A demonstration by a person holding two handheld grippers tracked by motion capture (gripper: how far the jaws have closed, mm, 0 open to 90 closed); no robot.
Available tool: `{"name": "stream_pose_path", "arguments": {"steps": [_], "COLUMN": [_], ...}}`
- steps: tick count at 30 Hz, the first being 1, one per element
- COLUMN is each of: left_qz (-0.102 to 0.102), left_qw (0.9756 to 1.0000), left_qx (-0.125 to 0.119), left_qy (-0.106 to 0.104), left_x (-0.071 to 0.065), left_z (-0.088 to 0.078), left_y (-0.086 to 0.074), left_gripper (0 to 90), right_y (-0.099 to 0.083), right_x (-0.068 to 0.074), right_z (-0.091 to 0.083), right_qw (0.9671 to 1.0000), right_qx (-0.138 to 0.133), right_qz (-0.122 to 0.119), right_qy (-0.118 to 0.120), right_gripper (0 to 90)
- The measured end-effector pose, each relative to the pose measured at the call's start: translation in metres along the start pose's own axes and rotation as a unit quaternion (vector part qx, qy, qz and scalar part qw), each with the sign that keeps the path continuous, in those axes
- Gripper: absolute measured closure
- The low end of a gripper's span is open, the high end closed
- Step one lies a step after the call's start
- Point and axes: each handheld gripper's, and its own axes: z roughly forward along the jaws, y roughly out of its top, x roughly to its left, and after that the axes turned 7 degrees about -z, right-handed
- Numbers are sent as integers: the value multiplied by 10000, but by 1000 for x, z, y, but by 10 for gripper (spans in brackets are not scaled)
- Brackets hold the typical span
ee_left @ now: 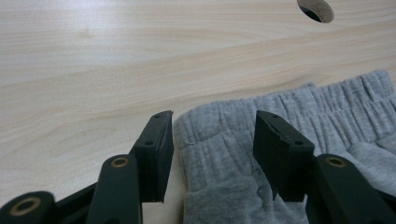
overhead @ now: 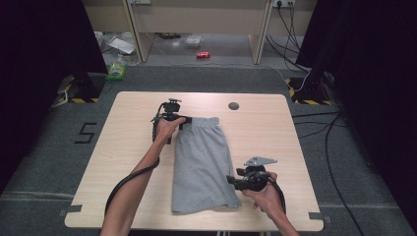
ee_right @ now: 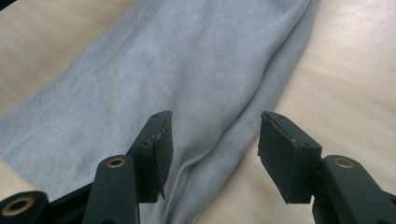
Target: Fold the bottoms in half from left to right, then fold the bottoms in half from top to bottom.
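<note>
Grey shorts (overhead: 201, 162) lie folded lengthwise on the wooden table (overhead: 275, 132), waistband at the far end. My left gripper (overhead: 184, 120) is at the waistband's left corner, pointing right. In the left gripper view the left gripper (ee_left: 212, 135) stands open, the elastic waistband (ee_left: 219, 121) lying between the pads without being pressed. My right gripper (overhead: 230, 180) sits at the shorts' right edge near the hem. The right gripper view shows the right gripper (ee_right: 215, 140) open above the folded edge of the grey shorts (ee_right: 187, 56), with nothing gripped.
A round cable hole (overhead: 233, 105) (ee_left: 315, 9) lies in the table beyond the waistband. On the floor past the table are a red can (overhead: 202, 55), a green bottle (overhead: 117, 69) and cables (overhead: 324, 128) at the right. Dark curtains flank both sides.
</note>
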Motion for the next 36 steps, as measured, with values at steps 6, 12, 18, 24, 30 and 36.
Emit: {"name": "stream_pose_path", "arguments": {"steps": [6,12,18,24,30,36], "left_qz": [-10,-2,-22,-43,-44,-38], "left_qw": [10000,10000,10000,10000,10000,10000], "left_qx": [33,47,34,24,32,34], "left_qy": [-28,-31,-53,-47,-56,-72], "left_x": [0,-1,1,1,1,1], "left_z": [3,3,2,3,3,2], "left_y": [-3,-4,-5,-6,-6,-6], "left_gripper": [473,479,476,464,462,465], "right_y": [23,39,54,76,94,106], "right_x": [-12,-24,-37,-54,-70,-85], "right_z": [13,29,43,52,60,72], "right_qw": [9998,9996,9994,9986,9980,9978], "right_qx": [-77,-23,6,-30,-79,-38], "right_qz": [-106,-137,-94,-60,-25,-13], "right_qy": [-127,-242,-341,-515,-619,-662], "right_gripper": [448,441,438,426,426,428]}}
